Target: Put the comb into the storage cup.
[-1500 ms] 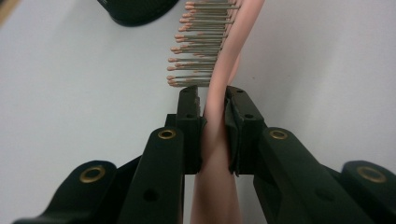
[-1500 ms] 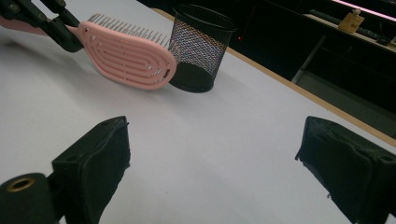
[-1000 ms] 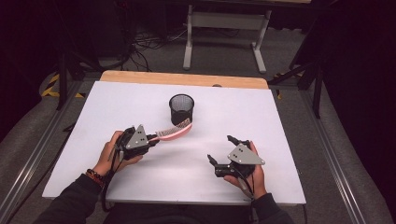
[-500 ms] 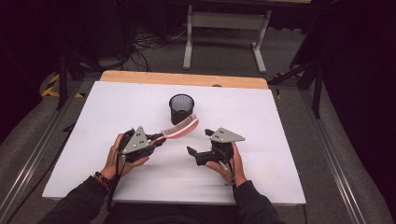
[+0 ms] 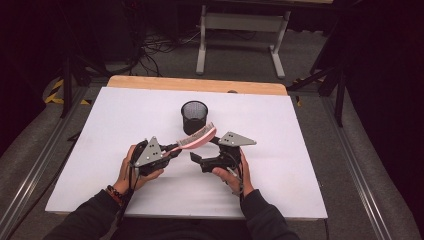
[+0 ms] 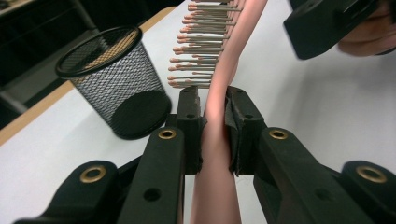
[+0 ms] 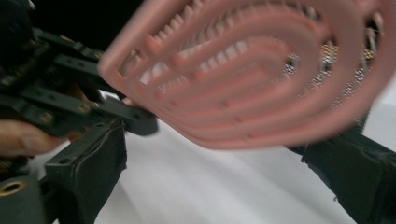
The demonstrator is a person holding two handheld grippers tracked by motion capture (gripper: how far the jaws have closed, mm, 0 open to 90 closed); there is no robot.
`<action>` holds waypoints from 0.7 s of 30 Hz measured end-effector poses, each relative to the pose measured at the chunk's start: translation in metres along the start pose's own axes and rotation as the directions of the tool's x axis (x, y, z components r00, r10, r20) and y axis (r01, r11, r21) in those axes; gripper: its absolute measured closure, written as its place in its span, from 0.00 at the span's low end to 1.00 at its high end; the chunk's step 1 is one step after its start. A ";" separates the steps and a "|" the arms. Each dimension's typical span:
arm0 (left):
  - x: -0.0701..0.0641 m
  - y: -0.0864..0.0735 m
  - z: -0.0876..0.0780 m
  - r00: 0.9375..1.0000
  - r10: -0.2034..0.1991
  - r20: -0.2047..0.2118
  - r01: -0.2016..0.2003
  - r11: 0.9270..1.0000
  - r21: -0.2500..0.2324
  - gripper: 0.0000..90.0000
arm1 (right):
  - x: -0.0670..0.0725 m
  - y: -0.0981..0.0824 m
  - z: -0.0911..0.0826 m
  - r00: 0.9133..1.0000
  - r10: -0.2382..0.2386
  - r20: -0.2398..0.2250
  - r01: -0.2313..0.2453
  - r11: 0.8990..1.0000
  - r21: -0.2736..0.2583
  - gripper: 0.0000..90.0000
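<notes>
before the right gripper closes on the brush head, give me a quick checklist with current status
1. Left gripper clamped on the pink hairbrush handle: ok, both jaws press the handle in the left gripper view.
2. Right gripper open: ok, its jaws stand wide apart in the right gripper view.
3. Brush head between the right jaws: cannot tell; it sits ahead of them and looks above their level.
4. Brush clear of the mesh cup: ok, the head is held up beside it, not touching.
5. Cup upright: ok, standing on the white table, opening up.
6. Bristle side: ok, bristles face the cup.
</notes>
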State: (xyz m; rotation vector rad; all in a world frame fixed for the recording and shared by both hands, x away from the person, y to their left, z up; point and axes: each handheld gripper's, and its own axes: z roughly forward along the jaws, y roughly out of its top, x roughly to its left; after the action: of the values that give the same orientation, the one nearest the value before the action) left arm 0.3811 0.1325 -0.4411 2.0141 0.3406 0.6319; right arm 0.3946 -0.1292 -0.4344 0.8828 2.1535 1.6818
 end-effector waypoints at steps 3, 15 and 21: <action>-0.003 -0.001 0.003 1.000 0.013 -0.012 -0.013 1.000 0.015 0.86 | 0.001 0.001 0.001 1.000 0.028 -0.005 -0.028 1.000 -0.011 0.06; -0.019 0.002 0.025 0.998 0.049 -0.029 -0.046 0.995 0.094 0.86 | 0.016 0.010 -0.001 0.995 0.097 -0.022 -0.099 0.986 -0.133 0.16; -0.018 0.002 0.028 0.999 -0.015 -0.049 0.018 0.998 0.057 0.86 | 0.025 0.014 -0.004 0.996 0.087 0.007 -0.085 0.982 -0.170 0.20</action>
State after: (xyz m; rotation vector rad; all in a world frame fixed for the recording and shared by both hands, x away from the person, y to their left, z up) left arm 0.3821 0.1027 -0.4557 2.0514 0.4081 0.6680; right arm 0.3772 -0.1153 -0.4158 0.9474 1.9540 1.8618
